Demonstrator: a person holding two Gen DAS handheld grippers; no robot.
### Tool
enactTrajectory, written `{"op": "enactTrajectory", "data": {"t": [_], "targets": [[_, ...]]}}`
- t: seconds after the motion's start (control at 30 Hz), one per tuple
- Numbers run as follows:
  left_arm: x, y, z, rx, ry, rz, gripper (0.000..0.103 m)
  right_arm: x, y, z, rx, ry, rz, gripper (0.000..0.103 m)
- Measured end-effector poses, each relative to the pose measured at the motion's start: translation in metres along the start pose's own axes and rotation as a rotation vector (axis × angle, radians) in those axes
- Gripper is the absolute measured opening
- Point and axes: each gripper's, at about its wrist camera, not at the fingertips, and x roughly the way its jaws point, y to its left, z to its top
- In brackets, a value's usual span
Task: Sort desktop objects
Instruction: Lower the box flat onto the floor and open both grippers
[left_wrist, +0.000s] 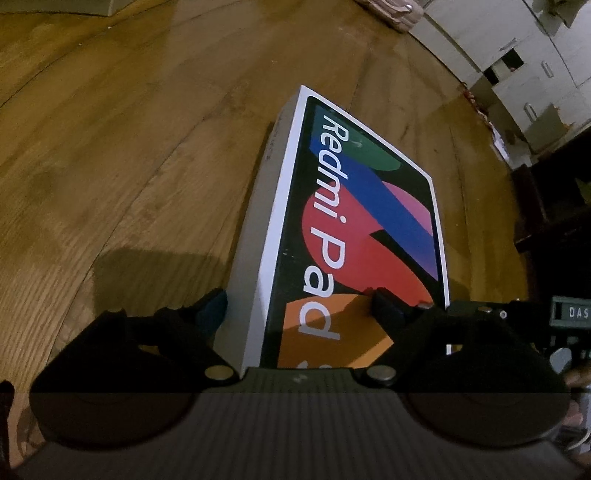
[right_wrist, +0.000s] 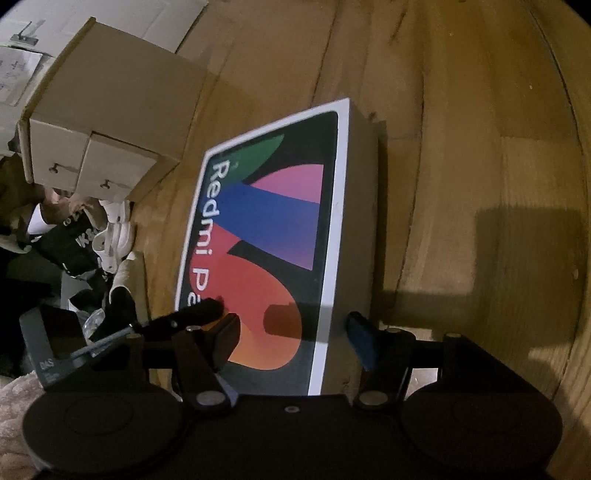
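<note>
Wood-plank surface (left_wrist: 129, 166) throughout, warm and dim, mostly bare on its left stretch. Sorting apparently at an early stage: only one task item in sight, a colourful tablet box (left_wrist: 351, 221), lying flat on the planks near the middle, not yet lifted or moved to any pile, with no obvious destination marked out. Left gripper (left_wrist: 297, 306) astride the box's near left edge, fingers (left_wrist: 210, 306) apart and clamping nothing, blue pad just beside the grey side wall, other finger over the printed lid; contact with that wall hard to judge in the shadow, possibly touching. Right gripper (right_wrist: 291, 332) mirrored at the near right edge, likewise spread, one finger above the lid, blue pad beside the right wall. Left to do, by this reading: a real hold on the box, a lift, a placing somewhere. Seen from the right wrist, a cardboard drawer unit (right_wrist: 110, 122) close beside the box's far left corner, and below it a heap of dark fabric and pale shoes (right_wrist: 110, 236), both crowding that side. To the right, open planks and nothing in the way.
</note>
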Motion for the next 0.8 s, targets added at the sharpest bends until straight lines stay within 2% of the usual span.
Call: {"op": "enactTrajectory", "data": {"t": [0.47,0.63,0.73,0.8], "targets": [[0.005,0.011,-0.003,-0.068,0.025,-0.009,0.086,0.001,0.012,0.004,-0.042,0.004,-0.025,0.070],[0.002,0.001,-0.001,-0.070,0.047,0.072,0.085,0.000,0.020,0.005,-0.074,0.018,-0.041,0.069],[-0.005,-0.010,-0.004,-0.025,0.017,0.069,0.089,-0.001,0.037,0.003,-0.145,0.043,-0.172,0.070],[-0.010,-0.016,-0.006,-0.008,0.001,0.079,0.089,-0.010,0.052,-0.001,-0.195,0.029,-0.222,0.070]]}}
